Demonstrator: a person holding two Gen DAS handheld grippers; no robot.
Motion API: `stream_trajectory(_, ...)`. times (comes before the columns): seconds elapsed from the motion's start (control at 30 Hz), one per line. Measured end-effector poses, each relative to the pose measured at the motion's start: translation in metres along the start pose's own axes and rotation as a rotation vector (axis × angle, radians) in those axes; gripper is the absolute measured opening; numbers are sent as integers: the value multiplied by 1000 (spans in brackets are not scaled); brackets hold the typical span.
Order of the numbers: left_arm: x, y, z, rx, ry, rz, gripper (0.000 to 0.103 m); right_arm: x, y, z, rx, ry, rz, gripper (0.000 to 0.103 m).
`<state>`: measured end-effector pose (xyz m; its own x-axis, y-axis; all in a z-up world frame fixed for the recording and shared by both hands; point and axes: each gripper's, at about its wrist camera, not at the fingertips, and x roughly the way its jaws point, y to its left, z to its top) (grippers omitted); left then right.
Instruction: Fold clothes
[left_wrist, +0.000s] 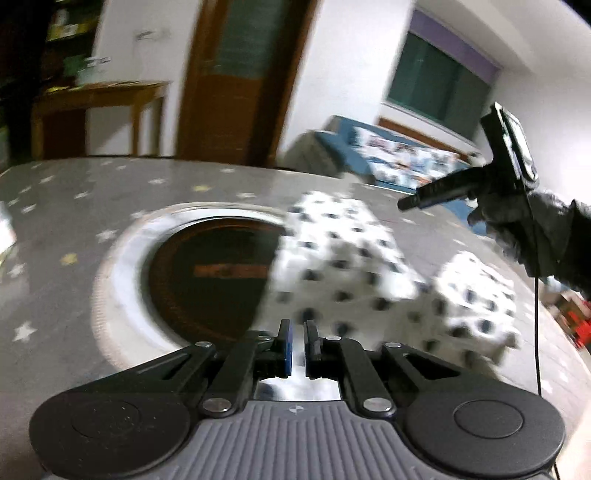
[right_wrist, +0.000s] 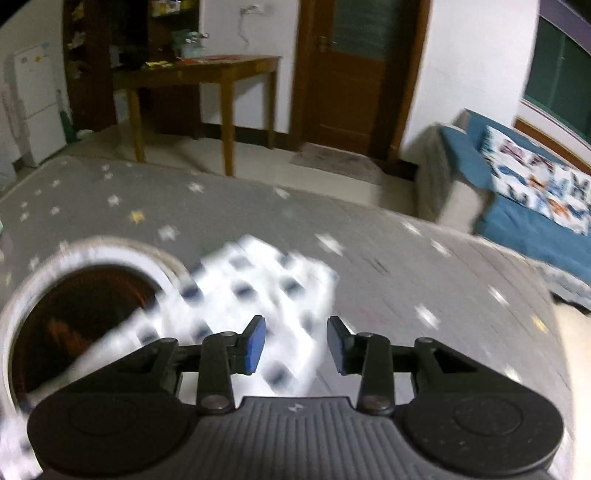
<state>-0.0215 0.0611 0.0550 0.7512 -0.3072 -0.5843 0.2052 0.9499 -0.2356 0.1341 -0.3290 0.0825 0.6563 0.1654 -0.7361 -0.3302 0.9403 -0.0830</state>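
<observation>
A white cloth with dark dots lies crumpled on the grey star-patterned table, and one edge overlaps a round dark inset. My left gripper sits low over the cloth's near edge with its jaws almost together. I cannot tell whether any fabric is pinched between them. Above the cloth's far right side hangs my right gripper, held by a dark-gloved hand. In its own view the right gripper is open, blue pads apart, above the blurred cloth.
The dark inset has a pale ring around it. Beyond the table stand a wooden side table, a brown door, a white fridge and a blue sofa.
</observation>
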Motion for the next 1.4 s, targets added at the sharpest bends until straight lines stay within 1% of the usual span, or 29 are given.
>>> stream_trajectory(0.07,1,-19,-4,40,16,-65,7,-14,-25,-24,29,23,-43,37)
stream_trajectory(0.13,3,-38,-9,82,39,-135,8,-26,-53,-48,85,48,-87,38)
stream_trajectory(0.2,6,-57,-14,122,68,-206,15,-36,-83,-74,149,65,-129,38)
stream_trajectory(0.23,8,-67,-17,145,86,-239,21,-40,-96,-85,178,71,-153,40)
stream_trajectory(0.27,10,-76,-20,169,100,-265,30,-44,-110,-97,206,76,-178,40)
stream_trajectory(0.37,15,-105,-29,241,140,-337,42,-56,-143,-125,285,80,-226,41)
stream_trajectory(0.4,17,-114,-32,263,150,-353,44,-58,-150,-132,308,78,-232,41)
stream_trajectory(0.43,19,-122,-35,284,160,-368,49,-59,-156,-137,328,75,-233,41)
stream_trajectory(0.47,22,-129,-37,302,170,-371,51,-59,-161,-141,345,73,-233,42)
stream_trajectory(0.6,33,-148,-45,361,204,-363,52,-50,-170,-149,378,73,-222,44)
stream_trajectory(0.7,38,-157,-50,391,222,-357,52,-38,-168,-151,392,71,-218,44)
stream_trajectory(0.8,44,-163,-56,418,239,-357,50,-34,-166,-150,386,54,-217,42)
stream_trajectory(0.83,47,-164,-57,423,247,-357,44,-32,-164,-149,380,51,-220,33)
stream_trajectory(0.87,51,-165,-58,424,258,-361,32,-31,-162,-147,372,49,-222,29)
stream_trajectory(0.9,54,-165,-60,425,267,-365,28,-30,-160,-144,359,48,-227,22)
stream_trajectory(0.93,54,-165,-60,422,262,-364,21,-29,-159,-141,346,46,-237,17)
stream_trajectory(0.97,55,-164,-60,426,260,-366,12,-29,-157,-138,332,43,-246,15)
stream_trajectory(1.03,55,-160,-58,406,270,-394,8,-30,-157,-130,305,22,-268,11)
stream_trajectory(1.13,45,-150,-52,363,263,-488,6,-37,-158,-112,268,-41,-310,9)
stream_trajectory(1.23,34,-147,-50,360,253,-600,6,-42,-164,-94,245,-93,-362,8)
stream_trajectory(1.33,29,-151,-57,398,264,-690,6,-39,-173,-83,234,-104,-411,8)
stream_trajectory(1.4,31,-157,-64,419,283,-728,6,-31,-177,-83,236,-89,-437,9)
